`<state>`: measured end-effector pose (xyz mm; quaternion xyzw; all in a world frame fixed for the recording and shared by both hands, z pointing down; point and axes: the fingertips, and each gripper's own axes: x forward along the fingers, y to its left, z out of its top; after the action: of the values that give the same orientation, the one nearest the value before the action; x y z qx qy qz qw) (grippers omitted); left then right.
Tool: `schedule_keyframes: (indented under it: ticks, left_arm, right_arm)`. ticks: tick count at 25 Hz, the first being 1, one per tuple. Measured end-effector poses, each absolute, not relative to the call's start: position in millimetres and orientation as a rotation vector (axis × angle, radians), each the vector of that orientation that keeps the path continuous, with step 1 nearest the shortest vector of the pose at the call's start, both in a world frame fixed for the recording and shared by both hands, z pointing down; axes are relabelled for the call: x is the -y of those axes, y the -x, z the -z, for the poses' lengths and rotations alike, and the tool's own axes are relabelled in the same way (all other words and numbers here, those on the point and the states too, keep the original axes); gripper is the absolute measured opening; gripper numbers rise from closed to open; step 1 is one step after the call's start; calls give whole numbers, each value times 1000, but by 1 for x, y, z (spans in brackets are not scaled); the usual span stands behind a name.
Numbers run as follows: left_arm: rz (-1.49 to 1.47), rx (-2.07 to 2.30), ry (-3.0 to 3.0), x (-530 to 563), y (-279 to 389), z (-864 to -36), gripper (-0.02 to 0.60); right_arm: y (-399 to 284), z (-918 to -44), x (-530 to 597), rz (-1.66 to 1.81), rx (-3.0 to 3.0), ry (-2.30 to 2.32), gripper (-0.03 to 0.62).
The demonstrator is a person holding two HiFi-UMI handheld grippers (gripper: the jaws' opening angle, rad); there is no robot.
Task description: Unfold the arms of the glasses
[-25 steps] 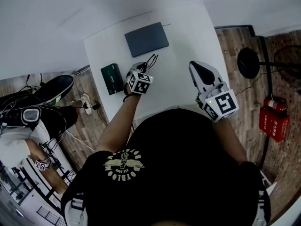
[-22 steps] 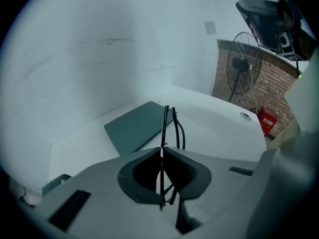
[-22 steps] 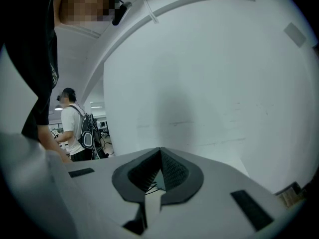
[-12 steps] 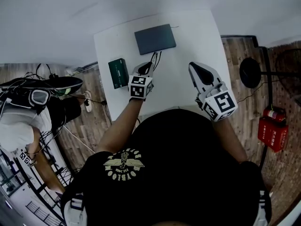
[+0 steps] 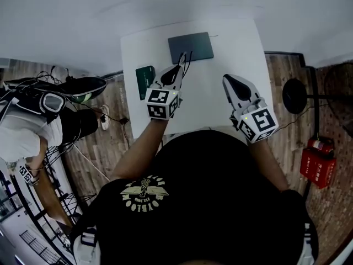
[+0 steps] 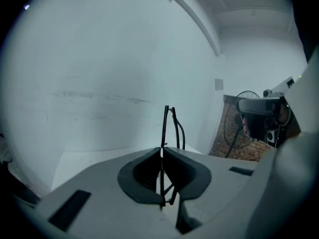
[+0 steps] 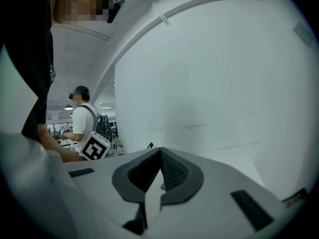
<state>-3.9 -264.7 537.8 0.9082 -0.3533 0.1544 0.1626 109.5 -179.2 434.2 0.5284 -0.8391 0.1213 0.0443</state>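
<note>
Head view: left gripper (image 5: 177, 73) is holding the glasses (image 5: 186, 59) over a grey case (image 5: 194, 46) at the table's (image 5: 237, 43) far edge; right gripper (image 5: 231, 83) is hovering near the right edge
Left gripper view: jaws are clamping the glasses' thin frame
Right gripper view: jaws are pressing together, gripping nothing

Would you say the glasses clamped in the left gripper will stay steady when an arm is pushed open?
Probably light: the glasses are thin dark wire, held aloft by the left gripper alone. Likely flexible and fragile, so a push may bend them. The jaws pinch only a narrow edge, so they might pivot or slip.
</note>
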Motion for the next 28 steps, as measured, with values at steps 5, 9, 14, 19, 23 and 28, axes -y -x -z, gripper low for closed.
schedule_keyframes:
  ticks: [5,9,14,19,23,28]
  left_arm:
    - [-311,1040,-2609,259,19,-496,20]
    - [-224,1046,-2626,253,31,-472,21]
    - [-143,1078,-2654,241,45,-450,20]
    - [-87,1101,-2680,225,60,-431,20]
    - [-73,1064,-2776,203,61,-414,20]
    - [-74,960,-2889,181,60,-404,20]
  right_arm:
    - [-97,-424,174,-340,2581,-1601,0]
    - [-84,-417,171,-320,2600,-1582,0]
    - [-71,-412,165,-296,2620,-1562,0]
    - [-54,-407,162,-291,2642,-1533,0]
    - [-30,-393,153,-293,2742,-1456,0]
    - [-1,-368,141,-297,2903,-1361,2]
